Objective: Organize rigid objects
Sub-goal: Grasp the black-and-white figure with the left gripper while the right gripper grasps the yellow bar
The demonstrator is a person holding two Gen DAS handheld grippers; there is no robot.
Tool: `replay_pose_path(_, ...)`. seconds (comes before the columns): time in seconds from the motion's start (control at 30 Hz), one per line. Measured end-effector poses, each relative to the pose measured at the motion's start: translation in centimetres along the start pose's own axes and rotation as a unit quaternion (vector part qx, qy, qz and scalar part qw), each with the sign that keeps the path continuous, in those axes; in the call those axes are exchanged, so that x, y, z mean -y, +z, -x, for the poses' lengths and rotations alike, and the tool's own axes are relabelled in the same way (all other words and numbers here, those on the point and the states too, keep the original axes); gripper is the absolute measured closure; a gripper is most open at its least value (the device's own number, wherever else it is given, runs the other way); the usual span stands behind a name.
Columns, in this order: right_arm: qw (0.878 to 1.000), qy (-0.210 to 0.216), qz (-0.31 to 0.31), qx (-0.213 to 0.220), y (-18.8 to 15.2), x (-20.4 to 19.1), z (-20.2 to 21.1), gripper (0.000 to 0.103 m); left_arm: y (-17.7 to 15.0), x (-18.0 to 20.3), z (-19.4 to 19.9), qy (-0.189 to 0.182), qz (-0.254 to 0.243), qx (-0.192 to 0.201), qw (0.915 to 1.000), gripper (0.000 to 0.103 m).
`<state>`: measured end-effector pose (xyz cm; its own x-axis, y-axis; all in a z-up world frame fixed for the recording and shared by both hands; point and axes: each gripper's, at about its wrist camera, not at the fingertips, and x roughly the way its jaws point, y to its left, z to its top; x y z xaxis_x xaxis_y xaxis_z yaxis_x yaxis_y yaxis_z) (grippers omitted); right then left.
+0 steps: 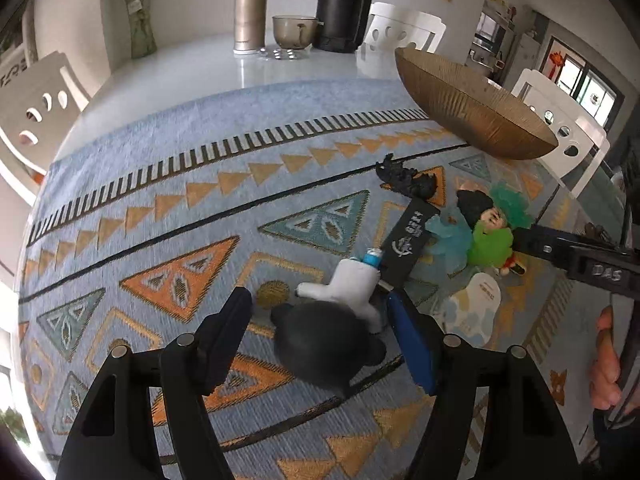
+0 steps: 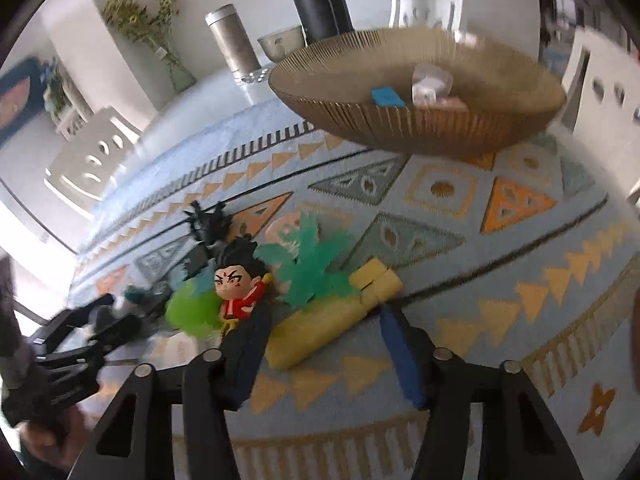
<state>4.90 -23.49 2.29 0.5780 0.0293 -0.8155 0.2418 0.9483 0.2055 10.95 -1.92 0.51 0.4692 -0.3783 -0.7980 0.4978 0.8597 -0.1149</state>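
In the left wrist view my left gripper [image 1: 320,306] stands open around a toy figure [image 1: 324,340] with a black round head and white body, lying on the patterned mat; a gap shows beside the left pad. In the right wrist view my right gripper [image 2: 324,322] straddles a yellow block-shaped toy [image 2: 316,330] lying slantwise on the mat. Its pads sit close on both sides, and no squeeze shows. A red-robed doll [image 2: 236,284] with green puffs lies just left of it. The ribbed brown bowl [image 2: 420,128] holds a blue piece [image 2: 386,96] and a clear pack [image 2: 430,84].
A black spiky figure [image 1: 404,178], a black lettered box [image 1: 408,240] and a white pack [image 1: 476,308] lie between the grippers. A thermos [image 1: 250,12], glass bowl [image 1: 294,30] and black cylinder [image 1: 344,4] stand at the table's far edge. White chairs [image 1: 44,96] ring the table.
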Motion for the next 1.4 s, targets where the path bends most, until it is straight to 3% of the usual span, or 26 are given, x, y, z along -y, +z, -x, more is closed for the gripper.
replay_pose_path(0.13, 0.999, -0.031, 0.026, 0.012, 0.1, -0.8, -0.3, 0.05, 0.0, 0.5, 0.0, -0.009, -0.004, 0.002, 0.9999, 0.035)
replay_pose_path(0.23, 0.996, -0.063, 0.055, 0.014, 0.0, -1.9, -0.9, 0.049, 0.1, 1.1, -0.3, 0.007, -0.012, 0.001, 0.9999, 0.043)
replay_pose_path(0.27, 0.995, -0.075, 0.069, 0.015, -0.2, -2.3, -1.1, 0.049, 0.1, 1.2, -0.3, 0.011, -0.014, 0.0, 0.9998, 0.05)
replay_pose_path(0.33, 0.992, -0.084, 0.094, 0.022, -0.5, -2.9, -0.9, 0.052, -0.2, 1.5, -0.1, 0.013, -0.025, -0.006, 0.9996, 0.051)
replay_pose_path(0.5, 0.992, -0.041, 0.119, 0.002, -1.3, -1.5, 0.2, 0.066, -1.9, 2.4, 2.1, 0.006, -0.019, -0.001, 0.9998, 0.051)
replay_pose_path(0.6, 0.989, 0.014, 0.148, -0.009, -3.1, -0.2, 1.8, 0.07, -3.5, 2.9, 4.2, 0.017, 0.008, 0.016, 0.9997, 0.051)
replay_pose_path(0.67, 0.978, 0.064, 0.196, -0.019, -5.2, 0.4, 3.5, 0.071, -4.4, 2.9, 5.1, 0.013, 0.034, 0.015, 0.9992, 0.051)
replay_pose_path(0.8, 0.967, 0.066, 0.243, -0.023, -8.0, 1.8, 5.3, 0.071, -6.2, 3.3, 6.1, -0.005, 0.068, 0.017, 0.9975, 0.051)
replay_pose_path(0.93, 0.979, 0.073, 0.187, -0.034, -8.0, 4.9, 6.5, 0.07, -7.0, 3.6, 6.3, -0.01, 0.072, 0.024, 0.997, 0.051)
replay_pose_path(0.97, 0.98, 0.081, 0.176, -0.035, -7.7, 5.3, 6.4, 0.07, -7.0, 3.6, 6.3, -0.012, 0.073, 0.024, 0.9969, 0.05)
replay_pose_path(1.03, 0.982, 0.075, 0.17, -0.034, -7.7, 5.3, 6.4, 0.059, -7.2, 3.7, 6.4, -0.013, 0.071, 0.022, 0.9971, 0.05)
replay_pose_path(1.07, 0.982, 0.066, 0.176, -0.031, -7.7, 5.1, 6.3, 0.044, -7.3, 3.8, 6.4, -0.015, 0.07, 0.018, 0.9973, 0.048)
replay_pose_path(1.1, 0.981, 0.057, 0.184, -0.025, -7.8, 4.7, 6.2, 0.039, -7.5, 4.0, 6.3, -0.014, 0.068, 0.013, 0.9975, 0.045)
replay_pose_path(1.23, 0.978, 0.036, 0.203, -0.012, -7.3, 2.6, 4.6, 0.037, -7.5, 4.6, 5.3, 0.008, 0.052, 0.004, 0.9986, 0.043)
replay_pose_path(1.33, 0.978, 0.024, 0.207, -0.007, -7.0, 1.8, 4.3, 0.047, -7.0, 5.3, 4.5, 0.029, 0.034, -0.002, 0.999, 0.042)
replay_pose_path(1.4, 0.978, 0.027, 0.209, -0.001, -7.1, 1.5, 4.2, 0.061, -6.7, 5.5, 4.3, 0.032, 0.03, -0.002, 0.999, 0.042)
